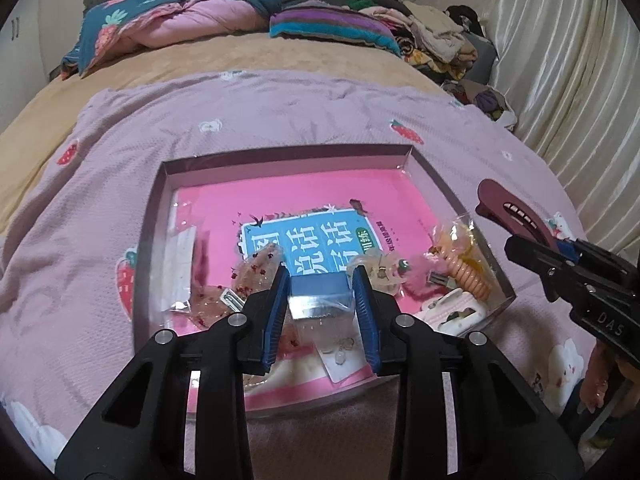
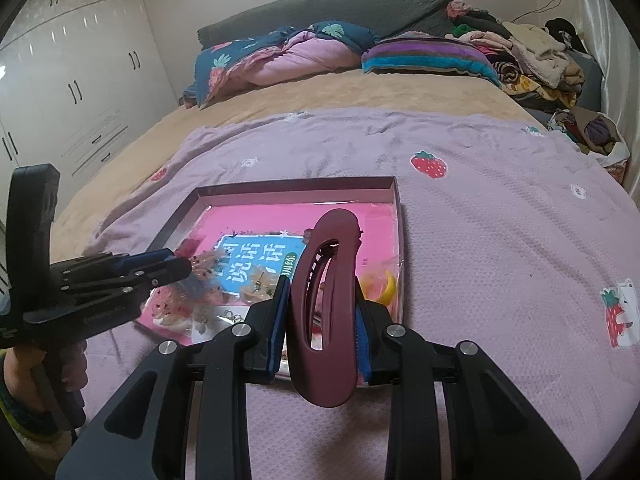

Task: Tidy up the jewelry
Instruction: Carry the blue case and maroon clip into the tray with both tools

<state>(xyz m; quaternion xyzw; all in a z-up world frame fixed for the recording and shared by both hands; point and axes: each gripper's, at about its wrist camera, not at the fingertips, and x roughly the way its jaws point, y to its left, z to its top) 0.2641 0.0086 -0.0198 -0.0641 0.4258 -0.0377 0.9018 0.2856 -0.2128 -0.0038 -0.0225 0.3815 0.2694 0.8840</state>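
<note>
The right gripper point(image 2: 322, 320) has its jaws clamped on the maroon hair claw point(image 2: 324, 312) above the tray point(image 1: 152, 216), the left gripper point(image 1: 322, 308) pinches a clear packet point(image 1: 320, 306) inside, risking slippage.

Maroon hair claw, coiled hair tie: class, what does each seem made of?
Maroon hair claw, held in the right gripper: probably matte plastic, with a smooth, rigid, glare-free moulded shell. Coiled hair tie: likely glossy, springy plastic, peach-coloured, with shiny coils.
</note>
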